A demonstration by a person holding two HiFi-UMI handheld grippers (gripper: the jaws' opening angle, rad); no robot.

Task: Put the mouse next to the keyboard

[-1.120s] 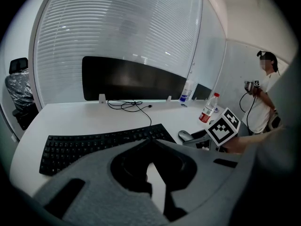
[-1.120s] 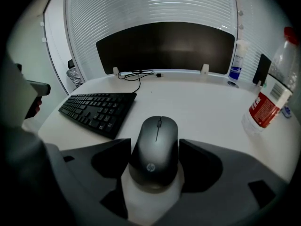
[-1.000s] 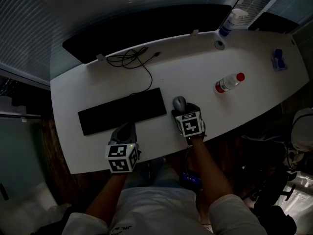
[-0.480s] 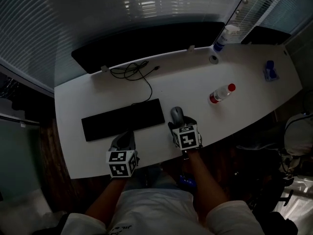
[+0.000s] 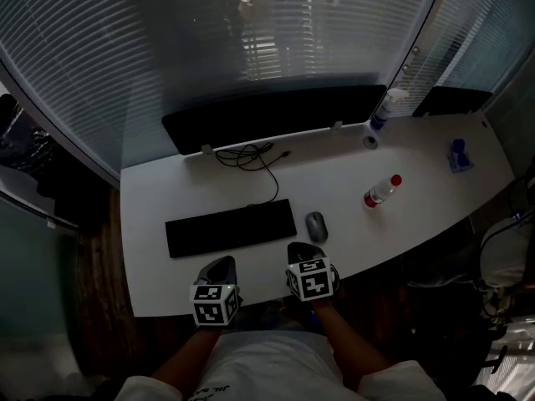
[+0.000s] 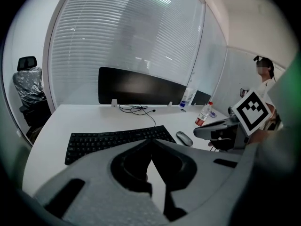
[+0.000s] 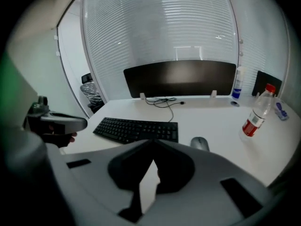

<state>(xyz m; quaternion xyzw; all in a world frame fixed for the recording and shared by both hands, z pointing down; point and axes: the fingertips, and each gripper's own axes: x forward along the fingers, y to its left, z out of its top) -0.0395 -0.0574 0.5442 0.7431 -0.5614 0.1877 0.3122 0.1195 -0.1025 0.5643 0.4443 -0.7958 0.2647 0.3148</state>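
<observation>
The black keyboard (image 5: 231, 228) lies flat on the white desk (image 5: 351, 174). A grey mouse (image 5: 316, 225) rests just off its right end, with nothing touching it. My right gripper (image 5: 301, 253) hovers over the desk's near edge, a little nearer than the mouse. Its jaws have just been closing and now meet with nothing between them. In the right gripper view the gripper (image 7: 151, 145) is shut, and the mouse (image 7: 200, 143) and keyboard (image 7: 136, 128) lie beyond it. My left gripper (image 5: 219, 270) hangs near the keyboard's front edge, its jaws (image 6: 150, 142) shut and empty.
A long black monitor (image 5: 276, 115) stands at the back with a coiled cable (image 5: 251, 157) in front of it. A red-capped bottle (image 5: 380, 192), a spray bottle (image 5: 386, 107), a tape roll (image 5: 370, 141) and a blue object (image 5: 456, 154) sit at the right.
Both grippers have pulled back and risen toward the desk's near edge. The right gripper has come off the mouse and its jaws have closed. The mouse stays beside the keyboard.
</observation>
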